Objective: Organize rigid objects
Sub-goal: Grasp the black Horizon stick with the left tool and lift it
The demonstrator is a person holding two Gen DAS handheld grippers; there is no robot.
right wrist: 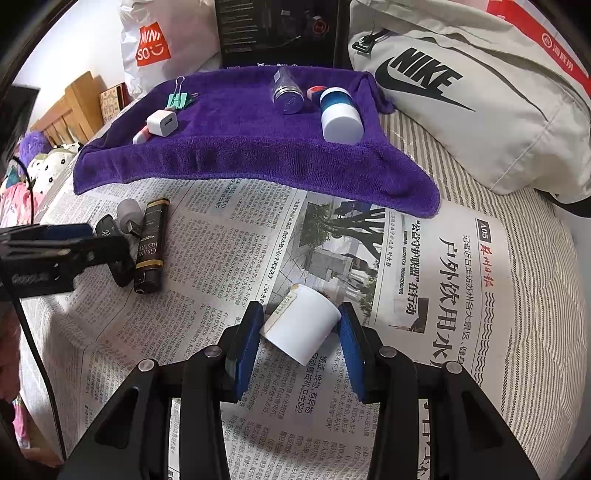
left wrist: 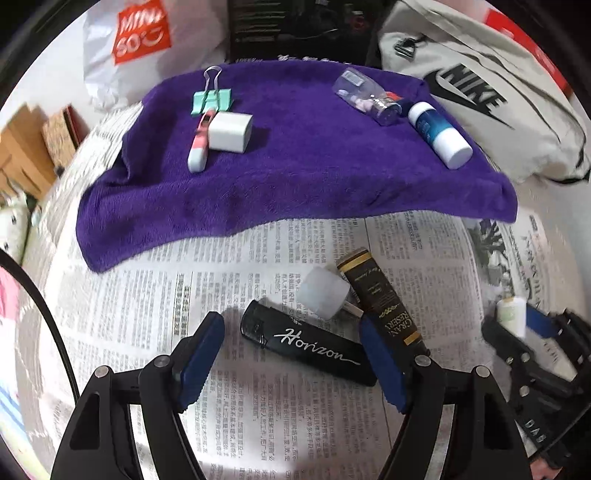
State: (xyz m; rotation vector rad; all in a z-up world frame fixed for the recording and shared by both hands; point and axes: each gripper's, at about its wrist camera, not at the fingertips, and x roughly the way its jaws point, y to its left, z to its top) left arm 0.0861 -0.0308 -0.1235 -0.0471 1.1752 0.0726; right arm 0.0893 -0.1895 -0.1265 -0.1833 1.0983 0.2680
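Note:
My left gripper point(left wrist: 291, 332) is open, its fingers either side of a black "Horizon" lighter point(left wrist: 310, 343) lying on newspaper point(left wrist: 258, 406). A frosted white plug point(left wrist: 325, 293) and a dark brown "Gran Reserva" tube point(left wrist: 380, 299) lie just beyond it. My right gripper point(right wrist: 301, 317) is shut on a white cylinder point(right wrist: 301, 328) with a tan end, just above the newspaper point(right wrist: 406, 295). A purple towel point(left wrist: 295, 177) holds a green binder clip point(left wrist: 212, 99), a white charger point(left wrist: 231, 133), a pink-white eraser point(left wrist: 199, 144), a clear vial point(left wrist: 369, 96) and a white-blue bottle point(left wrist: 439, 133).
A grey Nike bag point(right wrist: 461, 92) lies at the back right, a white Miniso bag point(right wrist: 162, 40) at the back left, a black box point(right wrist: 277, 29) between them. Striped bedding point(right wrist: 546, 295) edges the newspaper. A wooden headboard point(right wrist: 70, 107) stands at the left.

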